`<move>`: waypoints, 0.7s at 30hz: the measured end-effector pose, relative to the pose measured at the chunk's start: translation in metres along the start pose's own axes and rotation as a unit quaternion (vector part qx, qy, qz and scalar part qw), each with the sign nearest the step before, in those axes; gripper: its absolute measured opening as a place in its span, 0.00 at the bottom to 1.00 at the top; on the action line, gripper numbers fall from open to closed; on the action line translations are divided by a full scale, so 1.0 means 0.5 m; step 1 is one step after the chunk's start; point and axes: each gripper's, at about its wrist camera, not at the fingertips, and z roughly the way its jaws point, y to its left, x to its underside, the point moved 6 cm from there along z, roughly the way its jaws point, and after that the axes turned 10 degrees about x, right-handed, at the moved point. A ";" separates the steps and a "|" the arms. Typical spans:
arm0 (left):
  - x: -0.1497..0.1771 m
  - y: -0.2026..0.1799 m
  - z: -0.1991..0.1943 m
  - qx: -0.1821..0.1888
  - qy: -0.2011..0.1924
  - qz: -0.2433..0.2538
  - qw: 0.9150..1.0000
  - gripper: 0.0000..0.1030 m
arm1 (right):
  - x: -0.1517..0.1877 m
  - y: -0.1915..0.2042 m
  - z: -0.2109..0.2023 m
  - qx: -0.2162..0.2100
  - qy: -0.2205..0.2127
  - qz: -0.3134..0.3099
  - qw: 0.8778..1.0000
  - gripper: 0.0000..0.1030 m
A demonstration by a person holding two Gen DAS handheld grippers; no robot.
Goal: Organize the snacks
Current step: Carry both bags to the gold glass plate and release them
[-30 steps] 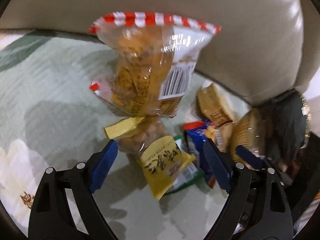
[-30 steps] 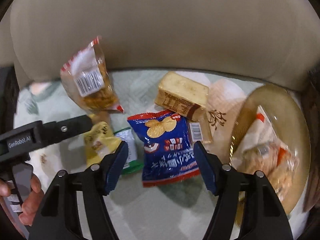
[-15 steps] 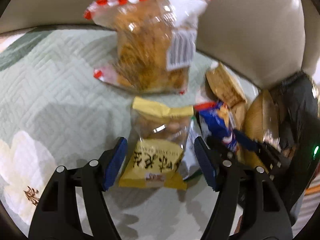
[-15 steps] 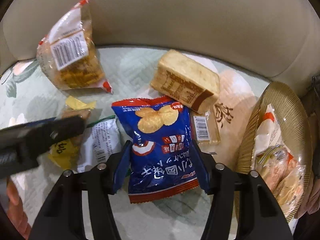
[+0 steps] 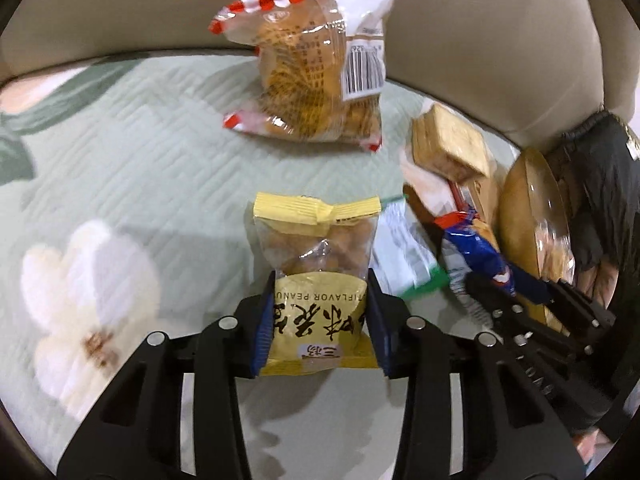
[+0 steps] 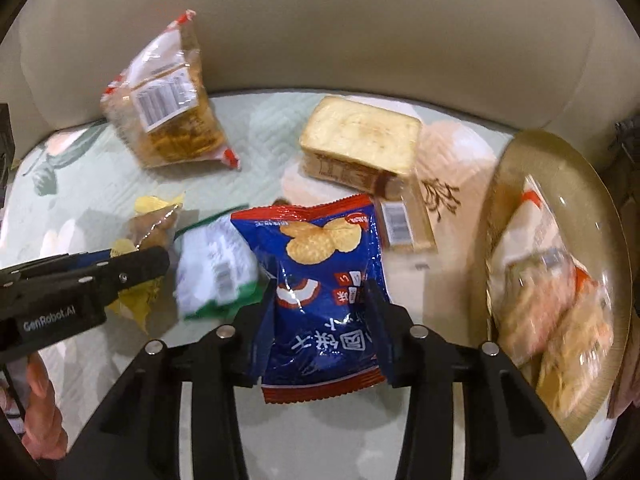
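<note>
Broadly, smooth beige leather backrest (image 5: pixel 480 40) curving across twelve o'clock in both wrist views; below it, quilted pale-green cover (image 5: pixel 140 140), chevron-stitched, printed with a soft white flower at eight o'clock of the left view. At three o'clock of the right view, round ribbed golden plate (image 6: pixel 560 160), glossy, holding crinkled clear wrappers of pale crackers. At eleven o'clock there, puffy clear pastry bag (image 6: pixel 168 112) with a red-and-white striped seal and a barcode label, leaning on the backrest. At one o'clock, rectangular tan cake block (image 6: pixel 360 140) in tight film, lying flat, just beyond the blue cracker packet (image 6: pixel 320 280). Shiny foil, wrinkled, red-edged, that blue packet at the centre, its sides between the blue pads of the right gripper (image 6: pixel 320 292), jaws closing and pressing on both edges. Just beside it at nine o'clock, green-and-white packet (image 6: pixel 212 268), blurred, crowding the approach. In the left view, dead centre, yellow peanut packet (image 5: pixel 316 280), clear-windowed, pleated top seal, clamped narrow by the left gripper (image 5: pixel 320 292), pads tight against both sides.
</note>
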 end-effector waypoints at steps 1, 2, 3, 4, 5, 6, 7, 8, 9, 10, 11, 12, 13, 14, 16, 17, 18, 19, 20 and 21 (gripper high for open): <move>0.015 0.002 -0.014 -0.004 0.003 0.003 1.000 0.39 | 0.012 -0.001 -0.014 -0.002 0.001 0.001 1.000 0.40; 0.033 0.008 -0.026 -0.011 0.008 0.006 1.000 0.39 | 0.015 0.000 -0.024 -0.005 0.002 0.002 1.000 0.40; 0.048 0.013 -0.036 -0.019 0.013 0.007 1.000 0.39 | 0.030 -0.001 -0.040 -0.014 0.005 0.006 1.000 0.40; 0.060 0.022 -0.046 -0.023 0.017 0.008 1.000 0.39 | 0.046 0.000 -0.055 -0.027 0.011 0.010 1.000 0.40; 0.080 0.027 -0.060 -0.025 0.021 0.009 0.999 0.39 | 0.064 0.002 -0.070 -0.040 0.019 0.016 0.999 0.40; 0.092 0.028 -0.068 -0.024 0.022 0.009 0.999 0.39 | 0.080 -0.001 -0.081 -0.049 0.024 0.021 0.998 0.40; 0.111 0.032 -0.079 -0.022 0.025 0.008 0.999 0.39 | 0.099 0.001 -0.093 -0.058 0.030 0.028 0.997 0.40; 0.128 0.036 -0.088 -0.023 0.026 0.005 0.999 0.39 | 0.111 0.002 -0.099 -0.064 0.036 0.030 0.997 0.40; 0.146 0.039 -0.098 -0.024 0.026 0.005 0.999 0.39 | 0.131 0.006 -0.107 -0.071 0.044 0.034 0.996 0.40; 0.160 0.052 -0.107 -0.024 0.026 0.004 0.999 0.39 | 0.150 0.001 -0.113 -0.076 0.052 0.037 0.995 0.40; 0.174 0.057 -0.115 -0.024 0.025 0.002 0.999 0.39 | 0.163 0.004 -0.117 -0.081 0.058 0.041 0.994 0.40; 0.186 0.066 -0.122 -0.022 0.026 -0.002 0.999 0.39 | 0.182 0.008 -0.122 -0.088 0.063 0.046 0.993 0.40; 0.198 0.072 -0.123 -0.017 0.028 -0.009 0.999 0.39 | 0.196 0.011 -0.126 -0.093 0.067 0.051 0.992 0.40; 0.205 0.077 -0.122 -0.017 0.030 -0.011 0.999 0.39 | 0.190 0.021 -0.119 -0.095 0.069 0.054 0.992 0.40; 0.222 0.088 -0.125 -0.027 0.029 -0.003 0.999 0.39 | 0.212 0.026 -0.120 -0.101 0.069 0.058 0.991 0.40; 0.225 0.091 -0.125 -0.035 0.026 0.006 0.999 0.39 | 0.219 0.023 -0.120 -0.102 0.067 0.058 0.991 0.40; 0.227 0.091 -0.124 -0.039 0.023 0.012 0.999 0.39 | 0.231 0.024 -0.119 -0.099 0.065 0.058 0.991 0.40; 0.230 0.093 -0.121 -0.041 0.020 0.017 0.999 0.39 | 0.239 0.022 -0.118 -0.097 0.064 0.058 0.992 0.40; 0.232 0.096 -0.119 -0.042 0.019 0.019 0.999 0.39 | 0.248 0.022 -0.113 -0.096 0.068 0.062 0.991 0.40; 0.233 0.096 -0.117 -0.042 0.019 0.019 0.999 0.39 | 0.251 0.021 -0.107 -0.095 0.071 0.064 0.991 0.40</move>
